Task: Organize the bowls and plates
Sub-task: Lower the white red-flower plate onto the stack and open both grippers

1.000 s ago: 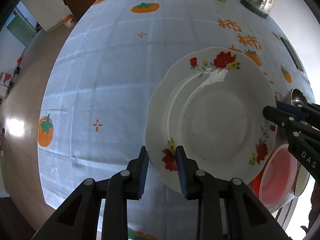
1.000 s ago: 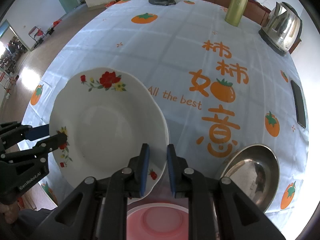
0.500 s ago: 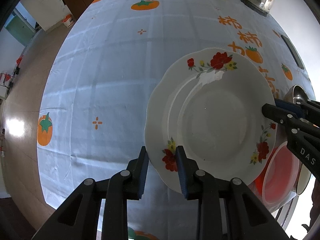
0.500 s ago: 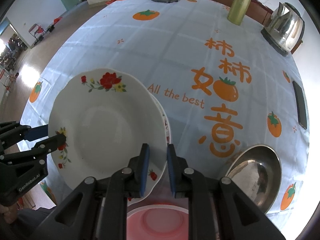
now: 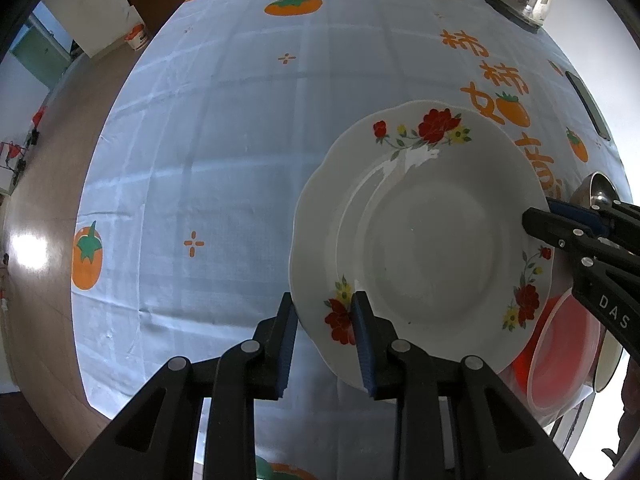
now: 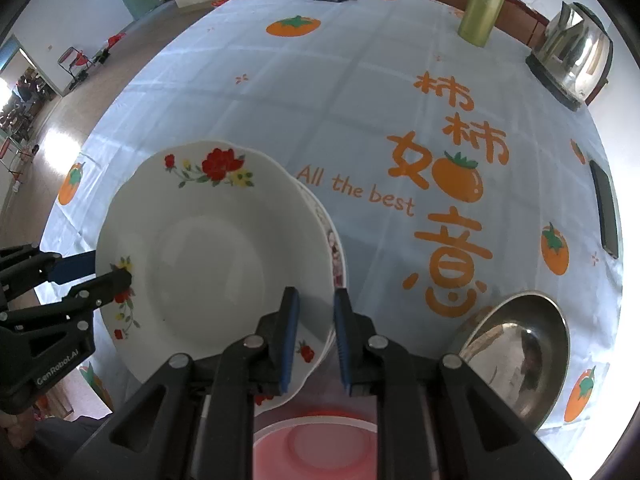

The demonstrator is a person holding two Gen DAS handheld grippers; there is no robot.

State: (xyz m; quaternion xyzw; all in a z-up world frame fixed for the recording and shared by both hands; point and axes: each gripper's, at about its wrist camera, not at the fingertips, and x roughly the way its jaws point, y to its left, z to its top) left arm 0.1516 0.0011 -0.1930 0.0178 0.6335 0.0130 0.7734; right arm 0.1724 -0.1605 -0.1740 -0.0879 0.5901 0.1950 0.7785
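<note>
Pinching opposite rims of one floral plate above the table: left tongs, right tongs. Tablecloth reads "All the best"; tongs marked "DAS", "GenRobot.AI".

A: What do the tools look like?
B: Each hand-held gripper is matte black plastic. The left hand-held gripper has 2 angular fingers, ribbed blue pads and round silver pivot pins.
A: Any markings?
B: The right hand-held gripper looks the same; white lettering, "DAS" and "GenRobot.AI", marks their sides.
</note>
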